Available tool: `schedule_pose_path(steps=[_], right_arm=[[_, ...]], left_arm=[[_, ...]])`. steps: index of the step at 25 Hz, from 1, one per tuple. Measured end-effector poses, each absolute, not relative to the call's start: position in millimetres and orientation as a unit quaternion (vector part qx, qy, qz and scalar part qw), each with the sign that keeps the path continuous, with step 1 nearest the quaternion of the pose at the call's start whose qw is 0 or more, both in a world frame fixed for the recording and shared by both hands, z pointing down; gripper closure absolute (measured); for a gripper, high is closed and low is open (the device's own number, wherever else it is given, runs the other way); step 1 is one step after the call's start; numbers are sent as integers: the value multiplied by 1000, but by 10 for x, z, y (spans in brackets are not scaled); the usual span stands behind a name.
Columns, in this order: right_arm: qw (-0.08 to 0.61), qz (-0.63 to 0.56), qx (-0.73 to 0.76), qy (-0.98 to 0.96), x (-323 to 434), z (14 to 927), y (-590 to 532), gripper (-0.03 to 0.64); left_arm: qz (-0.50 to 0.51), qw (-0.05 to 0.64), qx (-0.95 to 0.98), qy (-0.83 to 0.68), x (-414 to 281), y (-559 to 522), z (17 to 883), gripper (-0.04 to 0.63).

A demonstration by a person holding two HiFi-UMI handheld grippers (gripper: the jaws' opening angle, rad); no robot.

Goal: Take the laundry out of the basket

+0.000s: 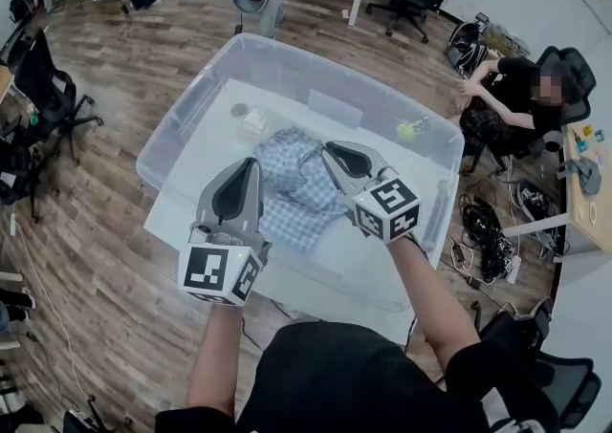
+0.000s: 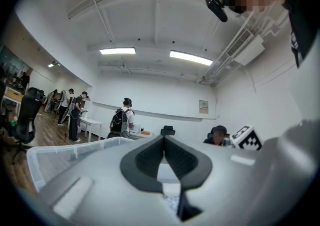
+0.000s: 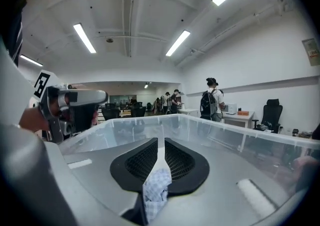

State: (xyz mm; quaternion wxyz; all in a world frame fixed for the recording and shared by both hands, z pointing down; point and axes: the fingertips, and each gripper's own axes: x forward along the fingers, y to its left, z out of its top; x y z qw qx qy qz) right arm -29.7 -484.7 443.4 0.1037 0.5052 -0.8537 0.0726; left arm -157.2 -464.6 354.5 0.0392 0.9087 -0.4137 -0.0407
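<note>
While the checked shirt [image 1: 292,187] lies bunched in the middle of the clear plastic bin [image 1: 316,54], it is gripped from two sides. The right gripper [image 1: 328,149] is held over the far right part of the shirt. In the right gripper view its jaws are seen pressed together on a fold of blue-and-white checked cloth that hangs down between the pads. The left gripper [image 1: 251,165] is set at the shirt's left edge, pointing roughly level across the bin. In the left gripper view its jaws are closed, and a small scrap of the same checked cloth is seen low in the slit between them. A pinch on the shirt is therefore judged likely there too, though less cloth is caught than on the right. Most of the garment is seen inside the bin, with its lower part draped toward the bin's near wall.

The step in hand is judged to be the lift-out: the laundry is seized but not yet cleared from the bin. For the next move, both grippers are to be raised together, jaws clamped, until the hanging cloth is carried above the bin's rim and over its near wall. Care is called for on the left side, where the thin hold could be lost as weight is taken up. A small pale item [image 1: 251,118] and a small yellow-green item [image 1: 409,128] are seen near the bin's far wall, untouched.
</note>
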Motion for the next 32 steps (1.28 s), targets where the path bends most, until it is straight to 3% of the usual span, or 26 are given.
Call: schedule_pose_path(steps=[5, 7, 10, 15, 20, 29, 32], right_arm=[[171, 100, 478, -856, -391, 4981, -5087, 486], [195, 115, 458, -860, -448, 5221, -5190, 399], [233, 132, 422, -866, -569, 5600, -5320, 204], [323, 138, 380, -856, -698, 6336, -5506, 69], [360, 150, 376, -841, -653, 6799, -5624, 35], [423, 145, 358, -819, -635, 7290, -5595, 36], [444, 129, 361, -810, -580, 7374, -5613, 124]], left_arm=[[-54, 46, 903, -423, -1728, -4795, 3523, 586], [-57, 47, 902, -425, -1751, -4841, 3506, 586], [-57, 48, 901, -428, -1768, -4871, 3504, 586], [-49, 53, 893, -445, -1885, -4840, 3555, 586], [-37, 62, 881, -468, -2100, -4854, 3654, 586], [-20, 62, 872, -484, -2241, -4849, 3755, 586], [-29, 68, 870, -488, -2299, -4829, 3758, 586]])
